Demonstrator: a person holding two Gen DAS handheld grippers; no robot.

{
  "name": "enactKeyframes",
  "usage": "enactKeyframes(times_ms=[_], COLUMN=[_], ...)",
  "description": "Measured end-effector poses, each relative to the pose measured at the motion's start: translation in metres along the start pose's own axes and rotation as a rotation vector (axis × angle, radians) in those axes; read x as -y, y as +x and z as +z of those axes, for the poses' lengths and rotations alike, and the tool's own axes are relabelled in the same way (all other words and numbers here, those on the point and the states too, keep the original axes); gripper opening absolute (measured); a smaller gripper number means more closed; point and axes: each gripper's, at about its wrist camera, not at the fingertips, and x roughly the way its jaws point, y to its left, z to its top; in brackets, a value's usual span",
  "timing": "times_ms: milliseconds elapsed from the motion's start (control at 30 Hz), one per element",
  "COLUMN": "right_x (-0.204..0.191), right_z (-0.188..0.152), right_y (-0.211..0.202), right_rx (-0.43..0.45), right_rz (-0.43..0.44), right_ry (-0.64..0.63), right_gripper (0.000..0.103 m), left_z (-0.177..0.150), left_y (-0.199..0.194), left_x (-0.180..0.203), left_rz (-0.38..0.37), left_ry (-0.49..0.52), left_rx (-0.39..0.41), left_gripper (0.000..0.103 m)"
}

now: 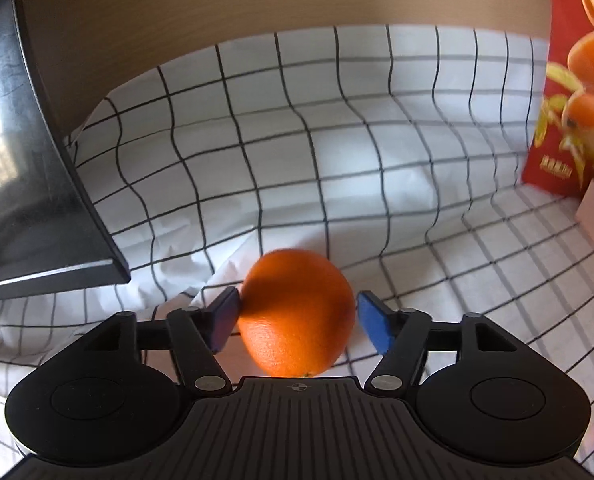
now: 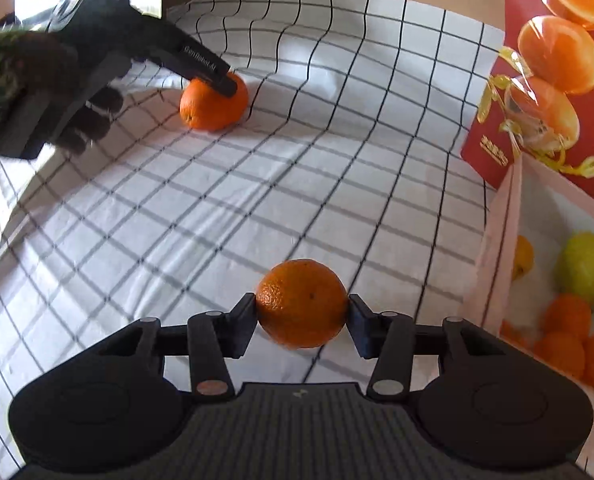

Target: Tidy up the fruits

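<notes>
In the left wrist view an orange (image 1: 297, 314) sits between the blue pads of my left gripper (image 1: 297, 320); the left pad touches it, the right pad (image 1: 373, 322) stands a small gap off. The right wrist view shows that same orange (image 2: 213, 100) resting on the checked cloth with the left gripper (image 2: 221, 80) around it. My right gripper (image 2: 301, 312) is shut on a second orange (image 2: 301, 303) and holds it above the cloth, left of a pale open box (image 2: 497, 248).
The box holds several oranges (image 2: 565, 316) and a yellow-green fruit (image 2: 587, 268). Behind it stands a red carton lid (image 2: 549, 60) printed with oranges. A dark monitor (image 1: 25, 160) stands at the left over the white checked cloth (image 2: 257, 184).
</notes>
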Motion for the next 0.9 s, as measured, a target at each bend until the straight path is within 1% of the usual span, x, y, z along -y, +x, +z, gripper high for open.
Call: enactKeyframes(times_ms=[33, 67, 167, 233, 267, 300, 333, 433, 500, 733, 900], right_x=[-0.001, -0.002, -0.008, -0.009, -0.009, -0.007, -0.006, 0.002, 0.003, 0.000, -0.004], right_z=[-0.004, -0.007, -0.013, -0.016, -0.018, -0.019, -0.021, -0.026, -0.028, -0.032, -0.027], right_y=[-0.003, -0.004, -0.009, -0.009, -0.007, -0.007, -0.007, -0.006, -0.006, -0.007, -0.005], right_rx=[0.022, 0.028, 0.054, 0.053, 0.047, 0.058, 0.062, 0.070, 0.080, 0.099, 0.091], right_rz=[-0.003, -0.007, -0.032, -0.040, -0.039, -0.041, -0.045, -0.046, -0.050, -0.078, -0.082], right_ry=[-0.001, -0.008, -0.027, -0.017, -0.008, 0.007, 0.024, 0.085, 0.111, 0.133, 0.121], right_gripper=[0.048, 0.048, 0.049, 0.053, 0.054, 0.056, 0.060, 0.068, 0.071, 0.074, 0.074], left_z=[-0.002, -0.004, -0.005, -0.005, -0.005, -0.006, -0.006, -0.008, -0.009, -0.013, -0.029], left_y=[0.002, 0.003, 0.007, 0.012, 0.015, 0.018, 0.020, 0.025, 0.025, 0.024, 0.003], left_x=[-0.001, -0.004, -0.016, -0.020, -0.021, -0.022, -0.022, -0.020, -0.019, -0.023, -0.020], left_rz=[0.016, 0.021, -0.004, -0.033, -0.051, -0.067, -0.080, -0.098, -0.104, -0.122, -0.099], left_ry=[-0.006, -0.023, -0.104, -0.131, -0.135, -0.138, -0.141, -0.152, -0.162, -0.181, -0.200], left_rx=[-0.005, -0.009, 0.004, -0.004, -0.017, -0.026, -0.030, -0.035, -0.028, -0.023, -0.014], left_gripper=[0.074, 0.074, 0.075, 0.077, 0.077, 0.078, 0.078, 0.078, 0.077, 0.076, 0.075])
